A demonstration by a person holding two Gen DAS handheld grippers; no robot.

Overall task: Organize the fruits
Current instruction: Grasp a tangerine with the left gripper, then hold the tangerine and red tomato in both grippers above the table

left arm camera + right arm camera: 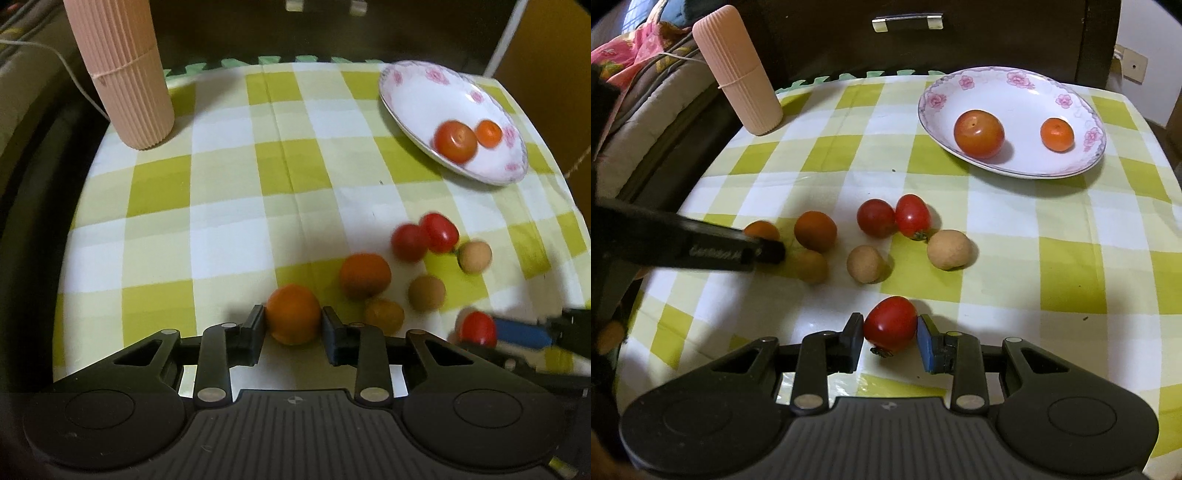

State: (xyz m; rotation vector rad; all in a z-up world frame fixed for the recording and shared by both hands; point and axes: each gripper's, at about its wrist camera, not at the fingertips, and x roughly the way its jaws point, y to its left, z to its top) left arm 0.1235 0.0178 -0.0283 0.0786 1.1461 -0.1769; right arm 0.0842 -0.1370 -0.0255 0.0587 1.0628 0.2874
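Observation:
My left gripper (293, 318) is shut on an orange round fruit (293, 319) low over the checked cloth. My right gripper (890, 328) is shut on a red tomato (891, 324), which also shows at the right edge of the left wrist view (476, 328). A white plate with pink flowers (938, 88) at the far right holds a large red-orange fruit (979, 133) and a small orange one (1057, 134). Loose on the cloth lie two red tomatoes (876, 218), two beige round fruits (948, 249), an orange fruit (815, 230) and a small yellowish one (812, 266).
A ribbed pink cylinder (737, 70) stands at the far left corner of the table. A dark cabinet with a metal handle (907, 20) stands behind the table. Bedding lies past the left edge. The cloth (221, 184) hangs over the rounded table edges.

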